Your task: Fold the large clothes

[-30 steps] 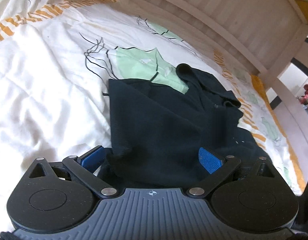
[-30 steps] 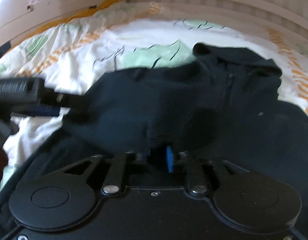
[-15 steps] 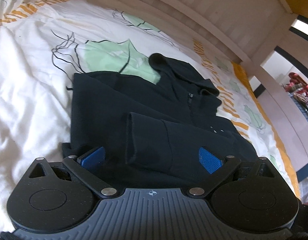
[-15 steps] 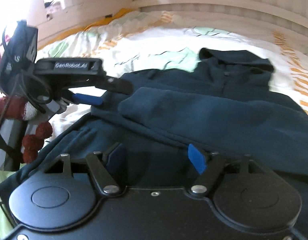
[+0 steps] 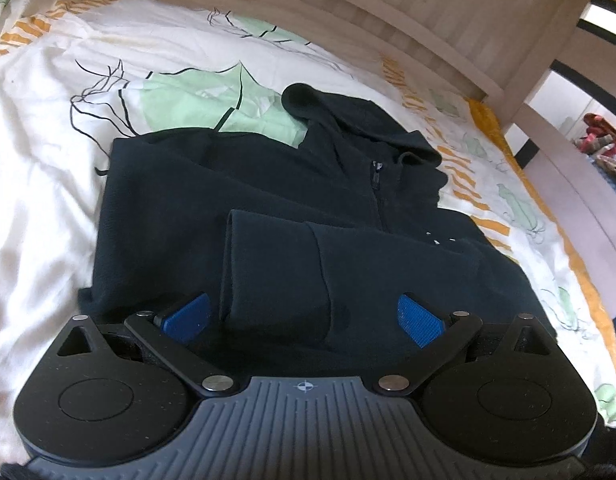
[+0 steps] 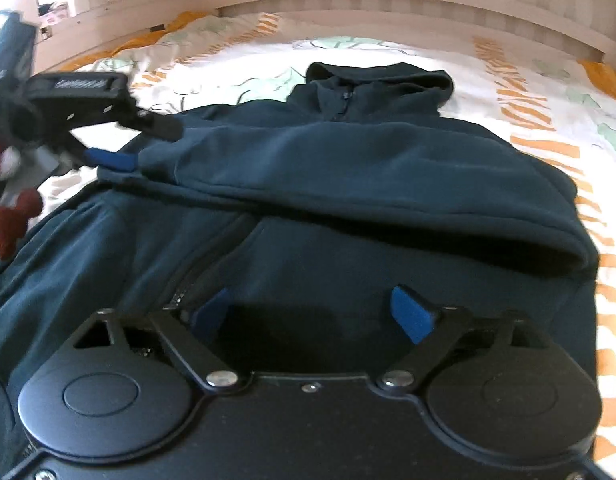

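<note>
A dark navy zip hoodie [image 5: 236, 200] lies flat on the bed, hood away from me. One sleeve [image 5: 308, 264] is folded across its chest; it also shows in the right wrist view [image 6: 348, 176]. My left gripper [image 5: 304, 316] is open, its blue pads [image 5: 186, 316] either side of the sleeve cuff, holding nothing. My right gripper [image 6: 314, 314] is open over the hoodie's lower front [image 6: 308, 264], empty. The left gripper also shows in the right wrist view [image 6: 108, 136] at the sleeve's left end.
The bed has a white sheet [image 5: 36, 184] with green leaf and orange stripe prints. A pale wooden bed rail [image 5: 368, 12] runs along the far side. Red soft toys [image 6: 12, 216] sit at the left edge of the right wrist view.
My right gripper has let go of the sleeve and opened. The sleeve now lies flat across the chest. Both grippers have drawn back a little.
</note>
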Demonstrator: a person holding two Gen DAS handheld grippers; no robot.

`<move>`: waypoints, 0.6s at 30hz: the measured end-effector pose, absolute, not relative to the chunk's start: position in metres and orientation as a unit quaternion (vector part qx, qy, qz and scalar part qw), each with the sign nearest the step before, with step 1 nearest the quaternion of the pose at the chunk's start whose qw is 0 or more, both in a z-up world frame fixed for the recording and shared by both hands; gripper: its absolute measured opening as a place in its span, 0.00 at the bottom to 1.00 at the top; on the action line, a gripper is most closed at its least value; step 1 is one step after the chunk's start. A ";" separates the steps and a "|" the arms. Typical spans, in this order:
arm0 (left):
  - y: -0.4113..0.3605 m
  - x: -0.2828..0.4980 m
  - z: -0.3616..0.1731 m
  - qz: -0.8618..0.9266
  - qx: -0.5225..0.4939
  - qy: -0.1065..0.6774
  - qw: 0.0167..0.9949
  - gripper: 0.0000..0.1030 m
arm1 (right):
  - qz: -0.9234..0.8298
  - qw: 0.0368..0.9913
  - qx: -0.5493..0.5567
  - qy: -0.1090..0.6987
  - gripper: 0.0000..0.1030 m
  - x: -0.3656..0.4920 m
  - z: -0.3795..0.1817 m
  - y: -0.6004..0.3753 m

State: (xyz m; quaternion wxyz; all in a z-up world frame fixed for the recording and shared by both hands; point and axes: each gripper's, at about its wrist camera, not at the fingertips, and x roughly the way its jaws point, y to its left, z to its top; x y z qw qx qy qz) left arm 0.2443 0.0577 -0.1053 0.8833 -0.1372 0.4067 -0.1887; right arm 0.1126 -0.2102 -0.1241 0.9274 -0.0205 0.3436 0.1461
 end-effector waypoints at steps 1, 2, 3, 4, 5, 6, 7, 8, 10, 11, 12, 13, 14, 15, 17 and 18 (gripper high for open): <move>0.057 0.248 -0.108 -0.191 -0.141 0.415 0.878 0.97 | 0.147 0.928 -0.023 0.342 0.94 0.112 -0.126 -0.210; 0.056 0.252 -0.113 -0.192 -0.149 0.426 0.871 0.97 | 0.148 0.928 -0.022 0.341 0.94 0.113 -0.128 -0.210; 0.056 0.254 -0.116 -0.188 -0.154 0.433 0.868 0.92 | 0.149 0.928 -0.019 0.340 0.95 0.113 -0.129 -0.211; 0.055 0.255 -0.118 -0.181 -0.153 0.436 0.868 0.88 | 0.150 0.929 -0.016 0.339 0.95 0.112 -0.130 -0.213; 0.055 0.255 -0.119 -0.181 -0.150 0.435 0.869 0.87 | 0.151 0.929 -0.012 0.339 0.95 0.113 -0.130 -0.214; 0.055 0.254 -0.119 -0.182 -0.148 0.434 0.870 0.82 | 0.151 0.929 -0.010 0.339 0.96 0.113 -0.131 -0.215; 0.056 0.254 -0.118 -0.179 -0.145 0.430 0.873 0.64 | 0.152 0.929 -0.009 0.339 0.96 0.113 -0.131 -0.215; 0.058 0.253 -0.116 -0.173 -0.144 0.426 0.876 0.54 | 0.151 0.929 -0.010 0.338 0.96 0.113 -0.131 -0.215; 0.061 0.253 -0.114 -0.178 -0.154 0.421 0.876 0.36 | 0.151 0.929 -0.012 0.338 0.97 0.112 -0.132 -0.214; 0.062 0.251 -0.112 -0.182 -0.161 0.414 0.877 0.21 | 0.150 0.929 -0.013 0.337 0.97 0.112 -0.132 -0.213; 0.061 0.249 -0.108 -0.185 -0.167 0.407 0.879 0.17 | 0.150 0.929 -0.013 0.337 0.97 0.112 -0.132 -0.213; 0.058 0.248 -0.102 -0.185 -0.169 0.401 0.881 0.16 | 0.150 0.930 -0.013 0.337 0.97 0.111 -0.132 -0.213; 0.055 0.246 -0.091 -0.188 -0.167 0.392 0.885 0.15 | 0.150 0.930 -0.012 0.336 0.97 0.110 -0.132 -0.214; 0.053 0.245 -0.080 -0.193 -0.171 0.380 0.888 0.15 | 0.150 0.930 -0.012 0.336 0.97 0.110 -0.133 -0.214; 0.058 0.236 -0.051 -0.214 -0.201 0.337 0.894 0.15 | 0.149 0.930 -0.011 0.335 0.97 0.109 -0.132 -0.214; 0.062 0.233 -0.039 -0.226 -0.210 0.320 0.896 0.15 | 0.149 0.930 -0.011 0.335 0.97 0.109 -0.132 -0.214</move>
